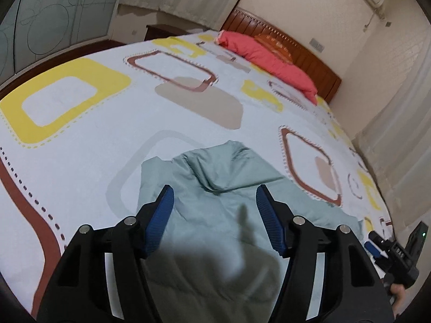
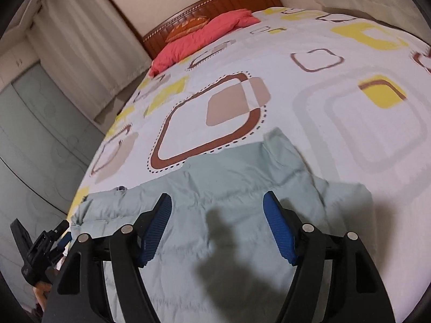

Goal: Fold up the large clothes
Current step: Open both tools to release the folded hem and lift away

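Note:
A pale green garment lies spread on the patterned bedsheet near the bed's front edge, with a folded-over part at its far side. It also shows in the right wrist view, lying mostly flat with wrinkles. My left gripper is open and empty, hovering above the garment. My right gripper is open and empty, also above the garment. The right gripper shows at the lower right of the left wrist view. The left gripper shows at the lower left of the right wrist view.
A red folded quilt lies at the head of the bed by the wooden headboard. Curtains hang beside the bed. A glass-fronted wardrobe stands along one side. The patterned sheet extends beyond the garment.

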### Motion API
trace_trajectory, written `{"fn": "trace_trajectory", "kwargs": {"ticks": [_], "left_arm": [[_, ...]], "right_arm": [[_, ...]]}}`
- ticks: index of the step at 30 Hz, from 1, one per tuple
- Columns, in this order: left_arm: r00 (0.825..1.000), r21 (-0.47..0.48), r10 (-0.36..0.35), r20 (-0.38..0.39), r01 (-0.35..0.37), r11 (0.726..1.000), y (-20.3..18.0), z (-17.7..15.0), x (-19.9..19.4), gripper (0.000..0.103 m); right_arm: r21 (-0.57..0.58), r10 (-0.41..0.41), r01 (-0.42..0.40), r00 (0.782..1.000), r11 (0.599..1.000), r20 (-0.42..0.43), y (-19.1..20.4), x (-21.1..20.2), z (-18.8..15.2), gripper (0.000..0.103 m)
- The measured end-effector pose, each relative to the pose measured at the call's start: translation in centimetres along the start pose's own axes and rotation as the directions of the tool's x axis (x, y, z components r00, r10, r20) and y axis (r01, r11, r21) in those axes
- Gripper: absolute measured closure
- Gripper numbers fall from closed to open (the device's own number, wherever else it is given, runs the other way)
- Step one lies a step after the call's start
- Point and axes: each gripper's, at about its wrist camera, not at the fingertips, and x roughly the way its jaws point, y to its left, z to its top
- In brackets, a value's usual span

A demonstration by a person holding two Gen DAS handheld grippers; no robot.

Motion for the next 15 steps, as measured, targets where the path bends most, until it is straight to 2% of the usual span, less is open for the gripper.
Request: {"fn": "trace_trajectory", "kwargs": {"ticks": [5, 8, 10, 12, 15], "left_arm": [[0.996, 0.007, 0.087, 0.015, -0.087, 0.996, 1.1, 1.5, 2.0, 0.040], [0.992, -0.042, 0.126, 0.014, -0.126, 0.991, 2.1, 2.3, 2.5, 0.040], [0.993, -0.100, 0.116, 0.013, -0.114, 0.988, 2.5, 2.3, 1.6, 0.040], [0.995, -0.126, 0.067, 0.070, -0.058, 0.990, 1.9, 1.7, -0.7, 0.040], [0.996, -0.038, -0.006, 0.085, 0.010, 0.999, -0.3, -0.2, -2.7, 0.040]], "right_arm": [[-0.015, -0.029, 0.029, 0.999, 0.999, -0.027, -0.5, 1.7, 0.1, 0.033], [0.011, -0.046, 0.047, 0.998, 0.999, -0.032, -1.4, 2.2, 0.1, 0.033], [0.026, -0.050, 0.051, 0.998, 0.998, -0.035, -1.7, 2.3, 0.3, 0.033], [0.022, -0.045, 0.045, 0.999, 0.999, -0.025, -1.6, 1.9, 0.4, 0.033], [-0.008, -0.039, 0.039, 0.999, 0.999, -0.015, -1.0, 1.7, 0.6, 0.033]]}}
